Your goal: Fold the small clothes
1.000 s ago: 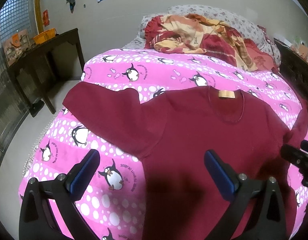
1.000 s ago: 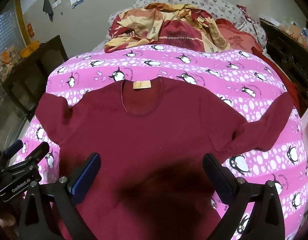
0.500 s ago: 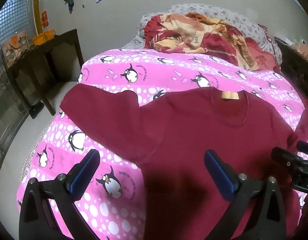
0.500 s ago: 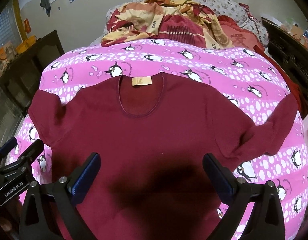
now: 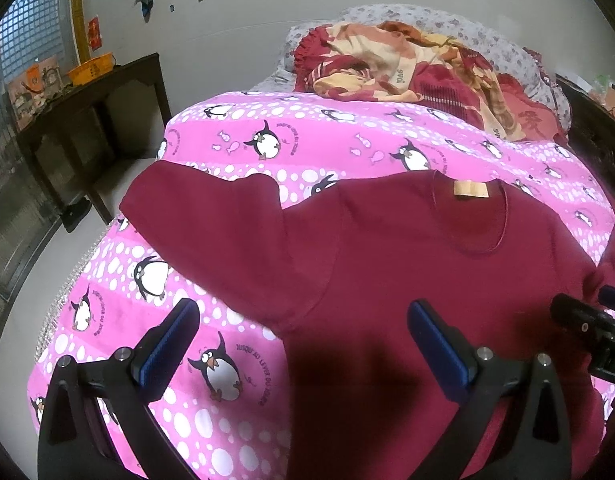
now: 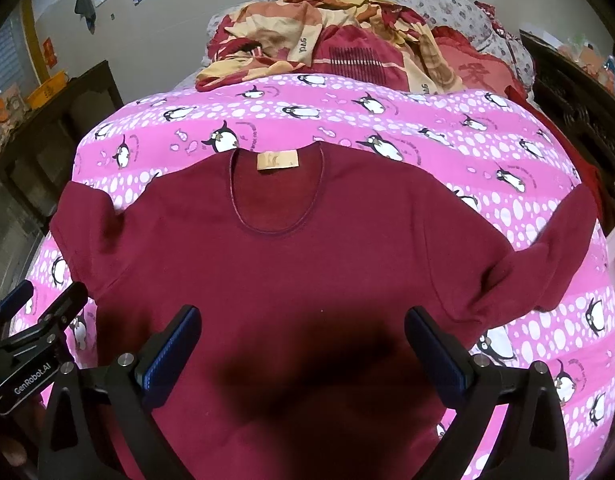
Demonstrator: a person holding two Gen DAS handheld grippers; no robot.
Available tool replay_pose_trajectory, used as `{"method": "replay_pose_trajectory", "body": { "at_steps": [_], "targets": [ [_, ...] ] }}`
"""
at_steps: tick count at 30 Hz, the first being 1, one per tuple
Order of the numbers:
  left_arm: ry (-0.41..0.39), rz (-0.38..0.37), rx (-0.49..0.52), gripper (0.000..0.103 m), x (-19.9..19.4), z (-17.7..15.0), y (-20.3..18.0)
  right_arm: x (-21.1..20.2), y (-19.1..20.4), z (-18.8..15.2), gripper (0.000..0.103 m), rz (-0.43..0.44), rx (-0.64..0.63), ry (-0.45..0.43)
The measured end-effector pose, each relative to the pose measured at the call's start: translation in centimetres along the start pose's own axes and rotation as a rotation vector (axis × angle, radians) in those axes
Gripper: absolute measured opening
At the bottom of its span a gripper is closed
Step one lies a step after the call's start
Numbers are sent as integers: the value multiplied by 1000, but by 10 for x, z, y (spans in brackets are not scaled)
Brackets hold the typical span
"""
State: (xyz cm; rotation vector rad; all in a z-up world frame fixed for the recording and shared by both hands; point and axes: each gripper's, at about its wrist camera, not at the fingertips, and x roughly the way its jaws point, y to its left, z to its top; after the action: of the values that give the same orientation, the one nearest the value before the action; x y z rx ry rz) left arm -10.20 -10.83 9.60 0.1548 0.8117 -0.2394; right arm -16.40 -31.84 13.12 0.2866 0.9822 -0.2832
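A dark red short-sleeved shirt (image 5: 407, 264) lies spread flat, neck away from me, on a pink penguin-print bedcover (image 5: 291, 136). It fills the middle of the right wrist view (image 6: 291, 264), both sleeves out to the sides. My left gripper (image 5: 303, 324) is open and empty above the shirt's left side, near the left sleeve (image 5: 211, 216). My right gripper (image 6: 299, 332) is open and empty above the lower middle of the shirt. Each gripper shows at the edge of the other's view: the right one (image 5: 587, 320), the left one (image 6: 31, 320).
A crumpled red and cream blanket (image 5: 411, 64) and pillows lie at the head of the bed. A dark wooden table (image 5: 87, 92) with an orange basket stands left of the bed. Dark wooden furniture (image 6: 567, 92) stands at the right. The floor (image 5: 35, 280) lies left of the bed.
Both grippers have drifted slightly forward over the shirt, so it sits lower and larger in both views. Both stay open. The shirt has not moved.
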Motion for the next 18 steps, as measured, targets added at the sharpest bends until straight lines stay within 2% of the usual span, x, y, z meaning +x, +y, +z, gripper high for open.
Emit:
{"method": "replay_pose_trajectory", "body": {
  "at_steps": [18],
  "targets": [
    [16, -10, -22, 103, 10, -1, 4, 13, 1, 2, 103, -11, 0, 13]
  ]
}}
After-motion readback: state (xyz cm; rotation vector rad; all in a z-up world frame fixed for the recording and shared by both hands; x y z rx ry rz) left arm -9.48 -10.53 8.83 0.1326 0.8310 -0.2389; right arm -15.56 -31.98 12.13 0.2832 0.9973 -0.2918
